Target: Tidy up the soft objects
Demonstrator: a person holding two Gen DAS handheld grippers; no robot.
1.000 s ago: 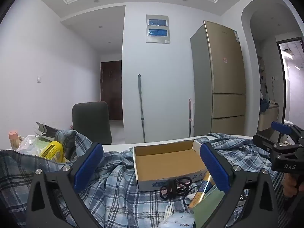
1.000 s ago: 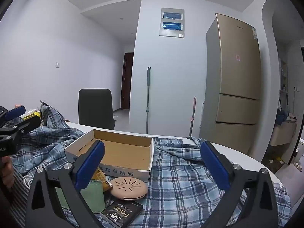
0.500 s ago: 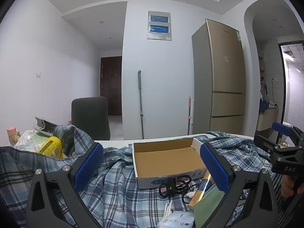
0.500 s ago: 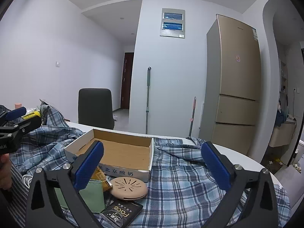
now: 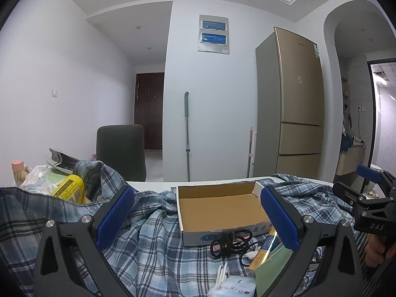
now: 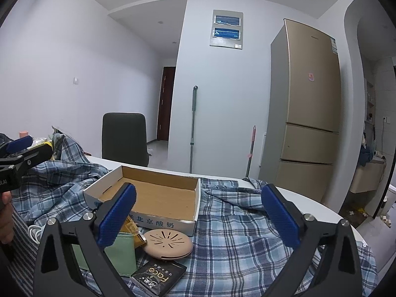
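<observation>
A blue plaid shirt (image 5: 153, 242) lies spread and rumpled over the white table; it also shows in the right wrist view (image 6: 242, 237). An open, empty cardboard box (image 5: 217, 208) sits on the shirt, also seen from the right (image 6: 158, 198). My left gripper (image 5: 196, 219) is open and empty, held above the shirt in front of the box. My right gripper (image 6: 198, 216) is open and empty, above the shirt to the box's right. Each gripper shows at the edge of the other's view.
In front of the box lie black scissors (image 5: 230, 243), a green pouch (image 6: 121, 250), a round pink case (image 6: 169, 243) and a black sachet (image 6: 158, 276). A yellow bottle (image 5: 69, 191) and bags sit at the left. A dark chair (image 5: 121, 151) stands behind the table.
Both grippers have risen and tilted slightly, so the table scene sits a little lower in view. Both stay open and empty. Nothing on the table has moved.
</observation>
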